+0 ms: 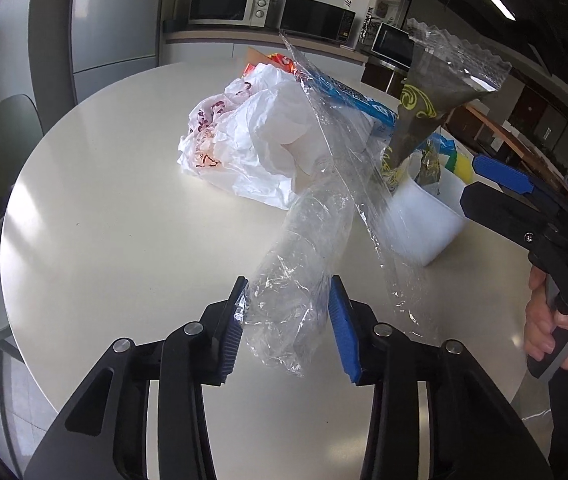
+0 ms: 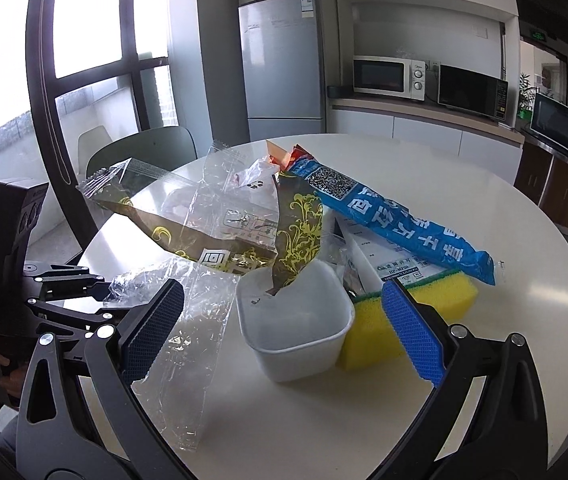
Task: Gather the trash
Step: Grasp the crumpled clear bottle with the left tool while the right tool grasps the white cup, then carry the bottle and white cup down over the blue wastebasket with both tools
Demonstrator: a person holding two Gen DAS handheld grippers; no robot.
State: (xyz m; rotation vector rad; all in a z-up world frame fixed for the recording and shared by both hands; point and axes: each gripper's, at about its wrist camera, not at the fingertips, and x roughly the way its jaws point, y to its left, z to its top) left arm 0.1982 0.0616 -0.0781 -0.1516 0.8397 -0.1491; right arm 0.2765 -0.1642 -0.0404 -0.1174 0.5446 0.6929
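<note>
the left gripper (image 1: 290, 320) has its blue ribbed pads closed against a crumpled clear plastic wrapper (image 1: 300, 264), one pad on each side, so it holds that piece above the round white table (image 1: 123, 240). the wrapper's long axis runs away from the fingers and up toward the white plastic tub (image 2: 296, 320), with a loose clear strip trailing to the right. the right gripper (image 2: 284, 320) stands wide, its pads either side of the tub and gripping nothing. the tub already has a dark wrapper with gold pattern (image 2: 296, 232) sticking out of it. left to collect, as i judge it: the blue printed packet (image 2: 396, 216), the white crumpled bag (image 1: 243, 136), and the held wrapper itself. a yellow sponge (image 2: 372, 320) sits just beside the tub.
</note>
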